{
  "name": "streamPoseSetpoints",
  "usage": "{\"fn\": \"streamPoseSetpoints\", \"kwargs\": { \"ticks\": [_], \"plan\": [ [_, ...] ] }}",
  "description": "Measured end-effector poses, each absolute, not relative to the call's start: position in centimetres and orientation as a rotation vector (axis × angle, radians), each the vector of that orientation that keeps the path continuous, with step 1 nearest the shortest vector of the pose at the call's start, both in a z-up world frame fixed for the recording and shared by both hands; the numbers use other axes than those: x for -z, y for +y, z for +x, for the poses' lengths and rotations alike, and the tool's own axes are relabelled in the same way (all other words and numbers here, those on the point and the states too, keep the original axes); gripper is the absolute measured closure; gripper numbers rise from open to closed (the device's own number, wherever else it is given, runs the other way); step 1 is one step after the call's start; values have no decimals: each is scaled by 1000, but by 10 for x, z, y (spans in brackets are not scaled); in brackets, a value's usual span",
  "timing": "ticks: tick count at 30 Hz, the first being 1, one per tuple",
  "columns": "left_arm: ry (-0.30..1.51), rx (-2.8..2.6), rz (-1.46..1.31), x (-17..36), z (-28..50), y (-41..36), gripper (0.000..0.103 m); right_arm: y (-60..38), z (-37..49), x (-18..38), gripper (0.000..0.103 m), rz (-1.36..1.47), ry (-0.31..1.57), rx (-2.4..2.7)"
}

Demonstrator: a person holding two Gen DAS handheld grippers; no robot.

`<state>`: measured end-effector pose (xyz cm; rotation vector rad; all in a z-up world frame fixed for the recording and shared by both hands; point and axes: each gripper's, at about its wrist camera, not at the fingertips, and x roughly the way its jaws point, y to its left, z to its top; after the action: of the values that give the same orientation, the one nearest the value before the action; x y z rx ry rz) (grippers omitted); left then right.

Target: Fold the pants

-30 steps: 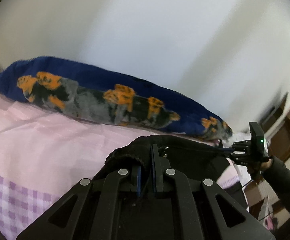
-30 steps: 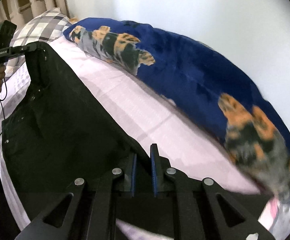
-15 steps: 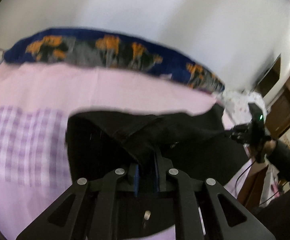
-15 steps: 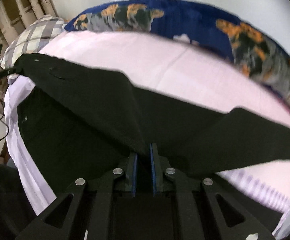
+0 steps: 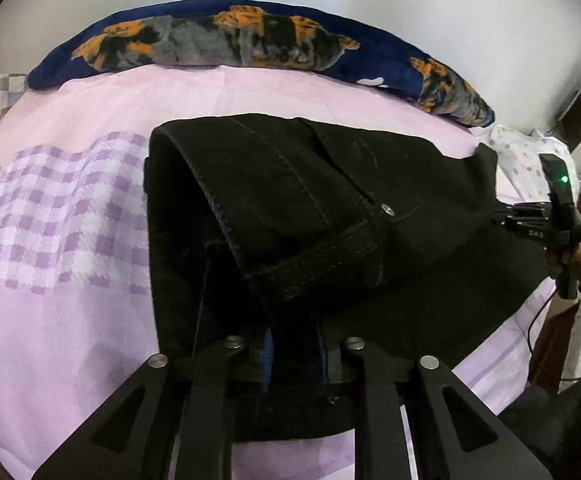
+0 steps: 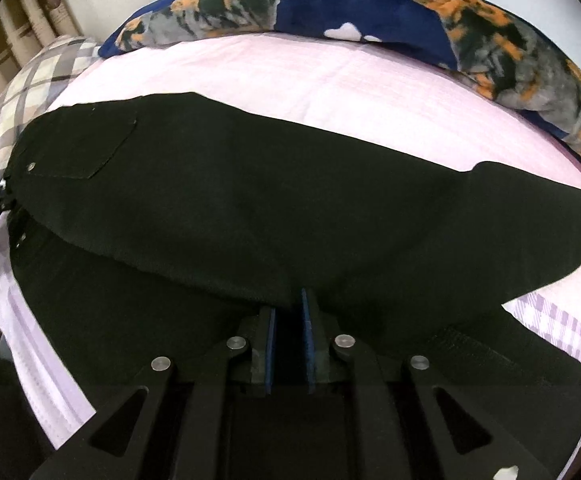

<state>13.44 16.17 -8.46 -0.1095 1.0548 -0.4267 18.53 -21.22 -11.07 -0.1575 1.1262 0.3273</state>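
I see the black denim pants (image 5: 330, 216) lying doubled over on the pink bed sheet (image 5: 70, 320), filling the centre of both frames, with the waistband rivet mid-right in the left view. My left tool (image 5: 293, 350) at bottom centre is easing apart, cloth between its blue pads. My right tool (image 6: 289, 334) likewise loosens, black fabric in its gap. A navy blanket with orange patches (image 6: 370, 4) lies along the top.

Black pants (image 6: 250, 208) lie folded over (waistband doubled) on bed.
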Motion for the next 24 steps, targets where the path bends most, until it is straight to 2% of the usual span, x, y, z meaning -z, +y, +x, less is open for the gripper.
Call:
{"fn": "streamPoseSetpoints", "kwargs": {
  "ticks": [1,4,5,6,10,15,24],
  "plan": [
    [1068,406,-103,83,133,162,73,-213,183,109,87,-153,1118,-322],
    [1087,334,-102,81,126,169,46,-216,173,99,72,-117,1097,-307],
    [1086,313,-118,78,121,174,44,-218,169,95,65,-101,1091,-298],
    [1079,306,-148,75,116,180,43,-221,163,92,62,-79,1083,-299],
    [1074,284,-340,66,97,202,43,-235,142,80,62,59,1051,-295],
    [1098,328,-650,78,85,205,43,-249,119,90,60,273,1047,-284],
    [1100,281,-877,103,104,183,43,-261,108,115,59,526,1055,-255]
  ]
}}
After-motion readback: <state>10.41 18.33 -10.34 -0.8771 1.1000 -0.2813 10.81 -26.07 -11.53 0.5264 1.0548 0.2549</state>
